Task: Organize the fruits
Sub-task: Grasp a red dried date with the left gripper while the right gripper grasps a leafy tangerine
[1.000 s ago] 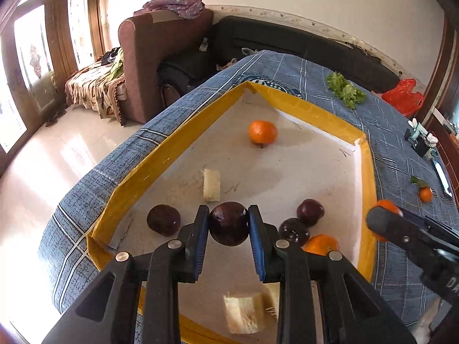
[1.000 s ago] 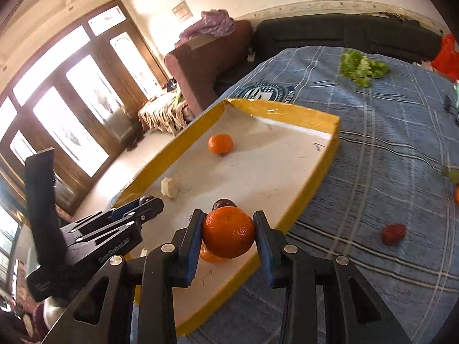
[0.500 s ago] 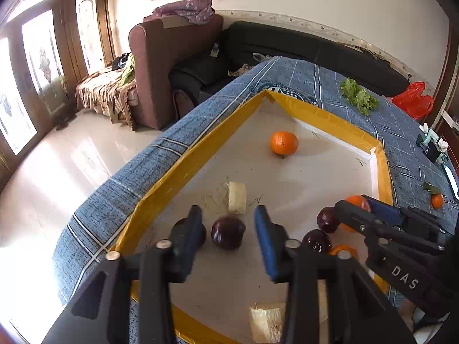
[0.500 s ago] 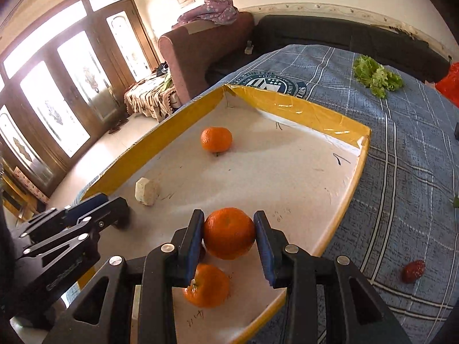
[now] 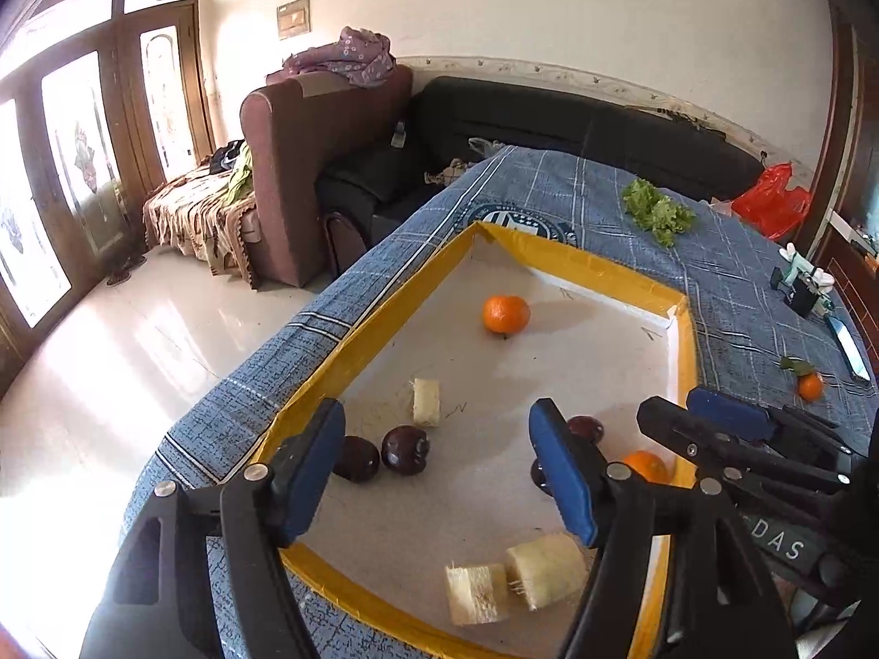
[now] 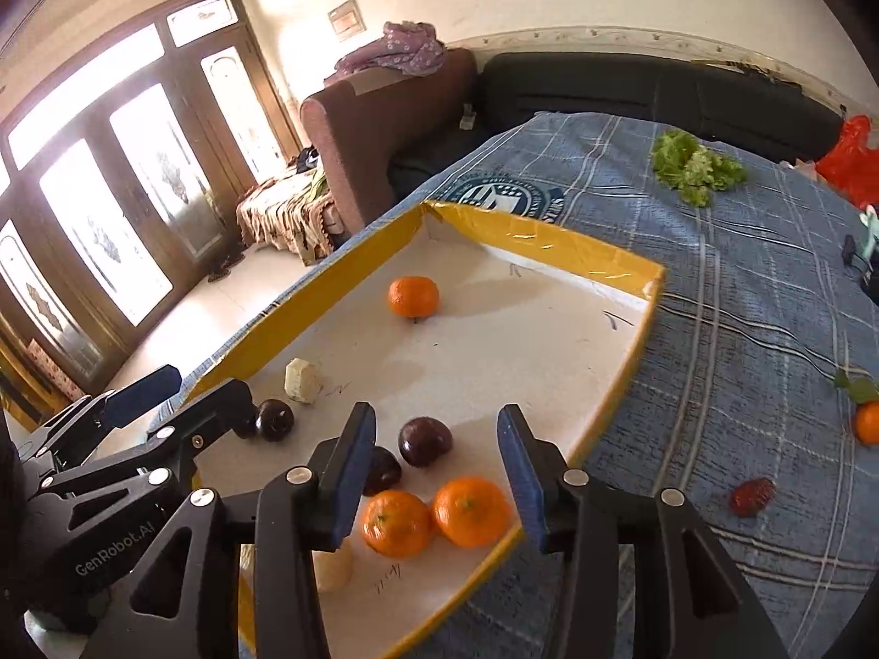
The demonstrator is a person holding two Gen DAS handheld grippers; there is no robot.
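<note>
Step in hand, as judged: release and clear after placing fruit in the yellow-rimmed tray (image 6: 549, 244).

Left gripper (image 5: 439, 472): its jaws have just been opening and now stand spread with nothing between them. The dark plum (image 5: 405, 449) it sits above rests on the tray floor beside a second plum (image 5: 357, 458), the two just about touching, near the tray's left wall.

Right gripper (image 6: 437, 467): its jaws have just been opening too and are parted. The near orange (image 6: 471, 510) lies on the tray floor below the gap, against another orange (image 6: 395, 521); its edges are slightly blurred, so it may not have settled. The pads do not press on it.

Doing the step well: each gripper should lift straight out with jaws spread, so no pad drags a round fruit out of its group. The oranges sit close to the near right corner of the rim; a sideways exit there risks knocking one over the edge. Like is being grouped with like, so the lone orange (image 5: 506, 314) in mid-tray is a candidate to join the pair, and the small orange (image 6: 868, 422) and red fruit (image 6: 751, 496) on the blue cloth (image 6: 741, 329) lie outside the tray.

Pose: both grippers tilt down toward the tray's near end, side by side, each visible in the other's view.
</note>
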